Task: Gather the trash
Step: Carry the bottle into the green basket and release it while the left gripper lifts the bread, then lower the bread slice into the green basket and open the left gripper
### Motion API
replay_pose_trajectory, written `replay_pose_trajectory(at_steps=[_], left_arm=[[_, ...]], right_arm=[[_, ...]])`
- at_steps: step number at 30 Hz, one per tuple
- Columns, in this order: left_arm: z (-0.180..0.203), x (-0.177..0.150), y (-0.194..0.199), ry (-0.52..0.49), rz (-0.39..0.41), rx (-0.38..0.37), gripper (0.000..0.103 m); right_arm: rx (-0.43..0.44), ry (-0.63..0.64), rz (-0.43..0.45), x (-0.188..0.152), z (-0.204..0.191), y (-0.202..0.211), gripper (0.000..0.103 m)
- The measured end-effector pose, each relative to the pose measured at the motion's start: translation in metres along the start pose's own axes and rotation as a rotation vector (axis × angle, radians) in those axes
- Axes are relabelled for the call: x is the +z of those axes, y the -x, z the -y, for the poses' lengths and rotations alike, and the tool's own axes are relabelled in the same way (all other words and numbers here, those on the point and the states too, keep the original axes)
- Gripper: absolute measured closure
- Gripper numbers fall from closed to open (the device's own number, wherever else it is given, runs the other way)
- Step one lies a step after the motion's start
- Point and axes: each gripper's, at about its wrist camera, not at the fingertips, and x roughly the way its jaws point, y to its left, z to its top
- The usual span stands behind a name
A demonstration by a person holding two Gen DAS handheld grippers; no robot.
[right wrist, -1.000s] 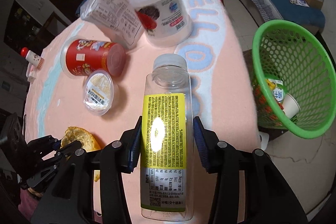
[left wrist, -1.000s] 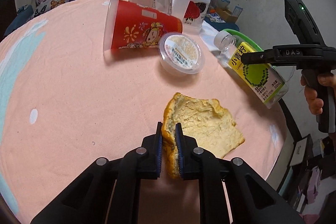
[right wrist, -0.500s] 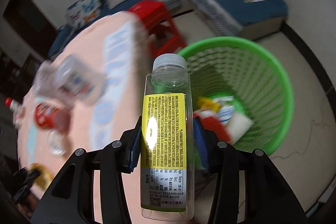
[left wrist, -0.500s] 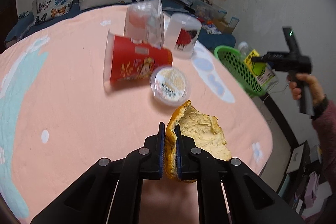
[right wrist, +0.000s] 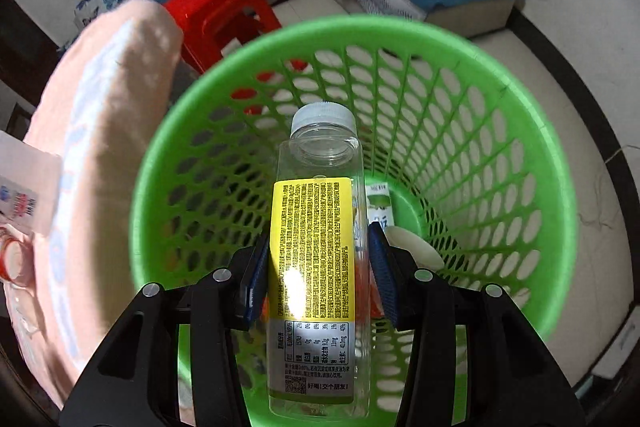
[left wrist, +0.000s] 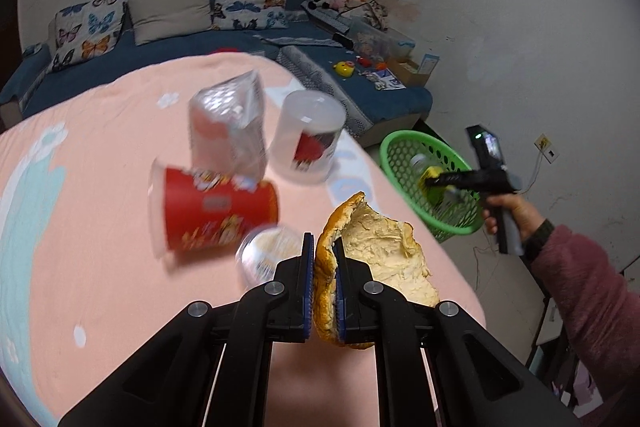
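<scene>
My left gripper (left wrist: 321, 281) is shut on a torn slice of bread (left wrist: 380, 259), held off the pink tablecloth (left wrist: 88, 259). On the table lie a red paper cup (left wrist: 216, 213) on its side, a small lidded tub (left wrist: 264, 251), a clear wrapper pack (left wrist: 230, 125) and a clear container (left wrist: 306, 137). My right gripper (right wrist: 318, 271) is shut on a clear plastic bottle (right wrist: 316, 247) with a yellow label, held over the mouth of the green mesh basket (right wrist: 480, 131). That basket (left wrist: 404, 147) stands on the floor right of the table, with my right gripper (left wrist: 442, 185) above it.
Some trash lies at the basket's bottom (right wrist: 384, 203). A red stool (right wrist: 218, 15) stands behind the basket beside the table edge (right wrist: 108, 131). A blue sofa (left wrist: 360, 83) with cushions and toys runs along the far wall. A hand and pink sleeve (left wrist: 576, 279) hold the right tool.
My left gripper rose with the bread, lifting it off the cloth. My right gripper carried the bottle from above the table, past its edge, to over the basket.
</scene>
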Motion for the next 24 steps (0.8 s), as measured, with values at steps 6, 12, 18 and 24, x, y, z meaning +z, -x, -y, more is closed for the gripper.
replay_pose_trajectory(at_steps=[6, 12, 18, 24], left_arm=[[0.031, 0.028, -0.019, -0.062, 0.001, -0.033, 0.095], [0.064, 0.058, -0.048, -0.114, -0.012, -0.061, 0.095], [0.098, 0.090, -0.088, -0.158, -0.042, -0.100, 0.095], [0.139, 0.106, -0.134, -0.236, -0.083, -0.082, 0.095]], right_arm=[[0.016, -0.013, -0.016, -0.002, 0.006, -0.016, 0.055], [0.031, -0.031, 0.015, -0.009, 0.016, -0.007, 0.050], [0.070, -0.046, 0.068, -0.017, 0.031, 0.021, 0.048], [0.107, -0.060, 0.153, -0.035, 0.055, 0.071, 0.044]])
